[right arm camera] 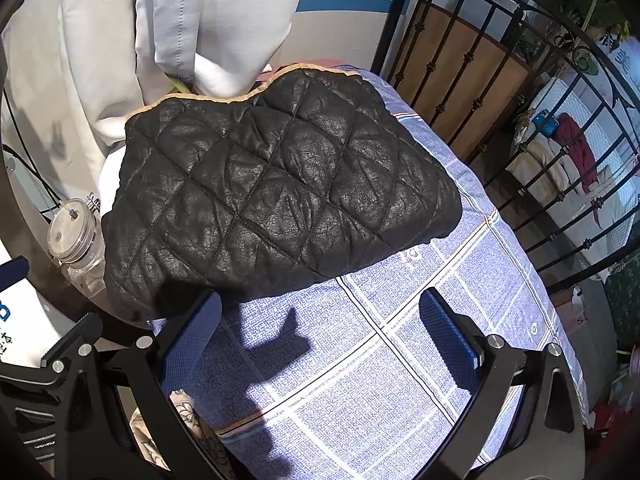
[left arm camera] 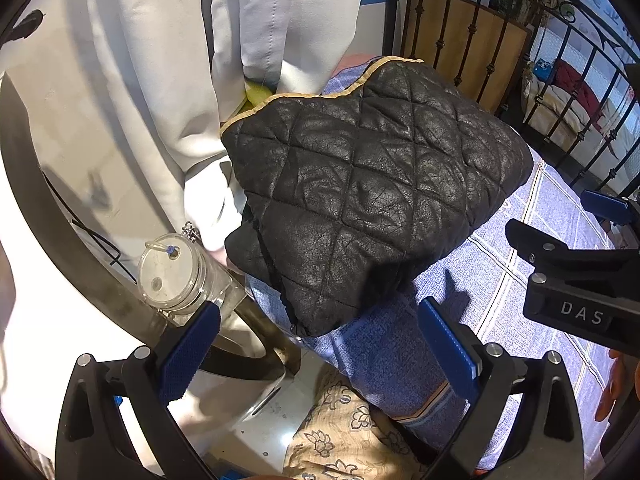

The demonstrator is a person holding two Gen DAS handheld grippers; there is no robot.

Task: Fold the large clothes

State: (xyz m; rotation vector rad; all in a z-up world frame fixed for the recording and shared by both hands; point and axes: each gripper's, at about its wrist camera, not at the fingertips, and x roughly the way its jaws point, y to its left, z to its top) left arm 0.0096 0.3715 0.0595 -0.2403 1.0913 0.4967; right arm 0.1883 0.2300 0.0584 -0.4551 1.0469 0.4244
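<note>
A black quilted jacket [left arm camera: 360, 200] with tan trim lies folded into a compact bundle on a blue checked sheet [left arm camera: 520, 248]. It also shows in the right wrist view [right arm camera: 280, 192], on the same sheet [right arm camera: 380, 360]. My left gripper [left arm camera: 320, 344] is open and empty, just in front of the bundle's near edge. My right gripper [right arm camera: 320, 328] is open and empty, over the bare sheet in front of the bundle. The right gripper's body [left arm camera: 580, 280] shows at the right of the left wrist view.
A white garment [left arm camera: 160, 80] hangs behind the bundle. A clear plastic jar [left arm camera: 172, 276] stands at the sheet's left edge, also in the right wrist view [right arm camera: 76, 236]. A black iron railing [right arm camera: 520, 140] runs along the right. A floral cloth [left arm camera: 344, 432] lies below.
</note>
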